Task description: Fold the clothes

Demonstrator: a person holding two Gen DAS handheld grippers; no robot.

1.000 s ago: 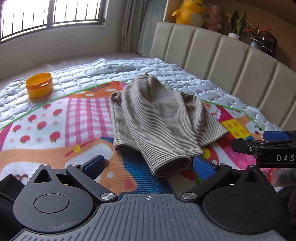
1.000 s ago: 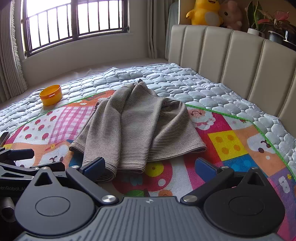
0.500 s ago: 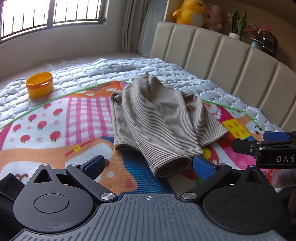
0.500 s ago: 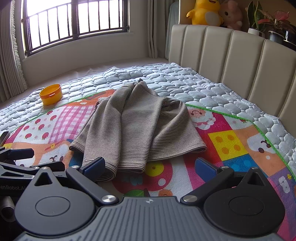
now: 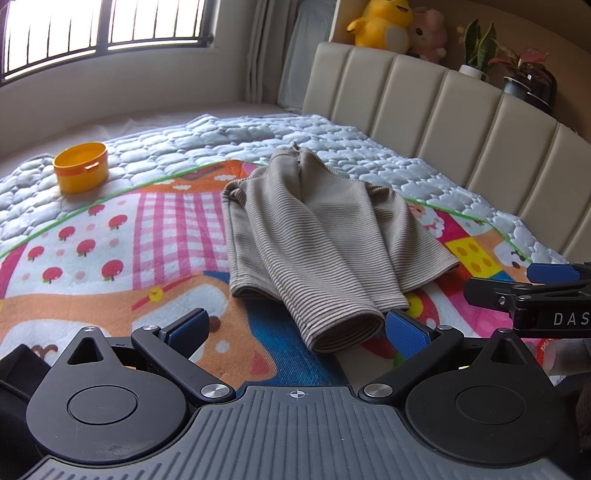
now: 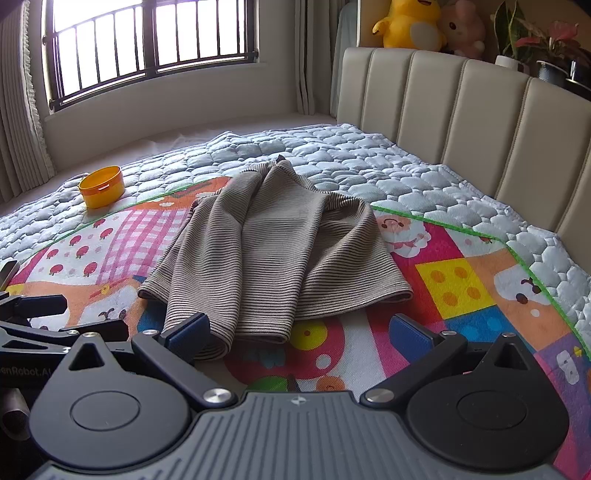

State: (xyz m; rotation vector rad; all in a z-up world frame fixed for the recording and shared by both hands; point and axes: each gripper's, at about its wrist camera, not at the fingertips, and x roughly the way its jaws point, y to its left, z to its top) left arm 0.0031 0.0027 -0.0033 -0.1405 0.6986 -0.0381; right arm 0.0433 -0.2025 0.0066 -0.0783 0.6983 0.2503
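A beige striped garment [image 5: 317,243] lies loosely folded on a colourful cartoon play mat [image 5: 110,266], its nearest rolled edge just ahead of my left gripper [image 5: 295,328]. That gripper is open, with nothing between its blue pads [image 5: 404,330]. In the right wrist view the same garment [image 6: 273,258] spreads across the mat [image 6: 454,284], and my right gripper [image 6: 299,328] is open too, its left pad [image 6: 190,330] close beside the garment's near hem. The right gripper [image 5: 546,291] shows at the right edge of the left wrist view.
A yellow round tub [image 5: 81,168] sits on the quilted bedspread [image 5: 332,140] at the far left. A padded beige headboard [image 5: 461,122] runs along the right, with plush toys [image 5: 384,24] and potted plants [image 5: 524,74] on the ledge behind. A barred window [image 6: 155,48] is at the back.
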